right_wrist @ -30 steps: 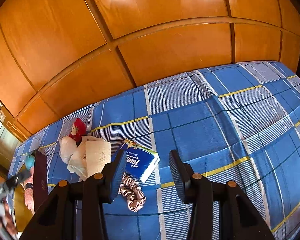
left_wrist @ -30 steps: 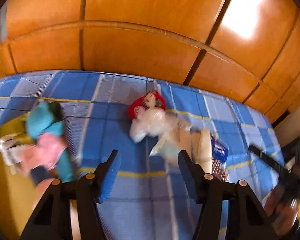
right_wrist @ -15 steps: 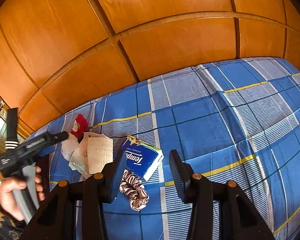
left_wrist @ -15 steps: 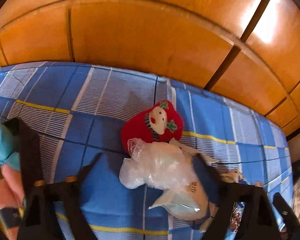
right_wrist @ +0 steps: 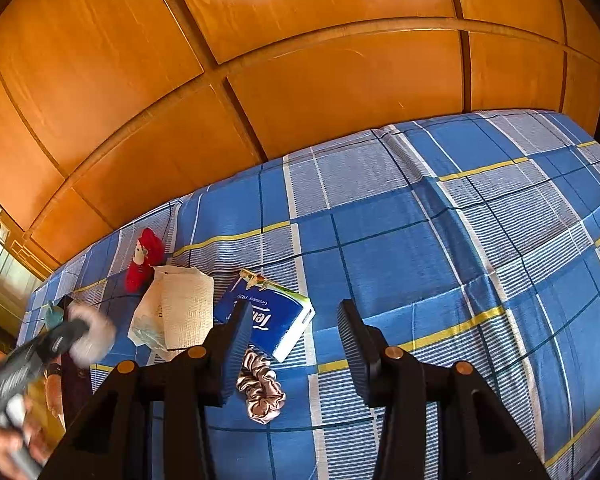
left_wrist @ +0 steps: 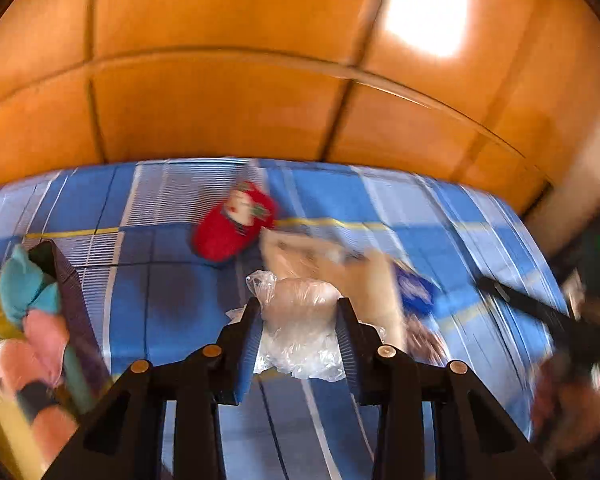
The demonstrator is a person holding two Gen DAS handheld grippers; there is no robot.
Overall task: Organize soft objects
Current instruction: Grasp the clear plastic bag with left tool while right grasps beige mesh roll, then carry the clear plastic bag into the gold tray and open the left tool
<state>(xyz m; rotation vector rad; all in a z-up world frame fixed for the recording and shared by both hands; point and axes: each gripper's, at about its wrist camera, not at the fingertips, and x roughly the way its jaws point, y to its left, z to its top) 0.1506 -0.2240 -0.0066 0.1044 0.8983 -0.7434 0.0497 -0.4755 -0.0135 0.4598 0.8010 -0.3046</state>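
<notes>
Gripping a crumpled clear plastic bag (left_wrist: pixel 300 332) between the two fingers of the left gripper (left_wrist: pixel 298 344), jaws pressed in against its sides, bag bulging above and spilling below the pads; probably pinching mid-bundle so the slippery film bunches instead of sliding out. Carrying it above the blue checked bedspread (left_wrist: pixel 172 292), apparently heading toward the container (left_wrist: pixel 66 300) at the left, already holding teal, pink and other soft pieces, though heavy motion blur is leaving that judgement loose. Lying behind the bag: a red plush toy (left_wrist: pixel 234 224) with a white face, and beyond it blurred pale paper and something blue. Hanging idle meanwhile, the right gripper (right_wrist: pixel 296 344), fingers spread wide with nothing between them, hovering over the bedspread (right_wrist: pixel 420 240) near the remaining items, likely waiting its turn. Resting just under its left finger: a blue tissue pack (right_wrist: pixel 272 320) reading in part "Te…", with a small line seeming to say "Germany", the rest being hidden by the finger. Sitting just beside the pack: a pinkish satin scrunchie (right_wrist: pixel 260 394); further left, a textured paper napkin (right_wrist: pixel 186 308) over a thin wrapper, and the red toy (right_wrist: pixel 144 258) touching the napkin's far corner.
</notes>
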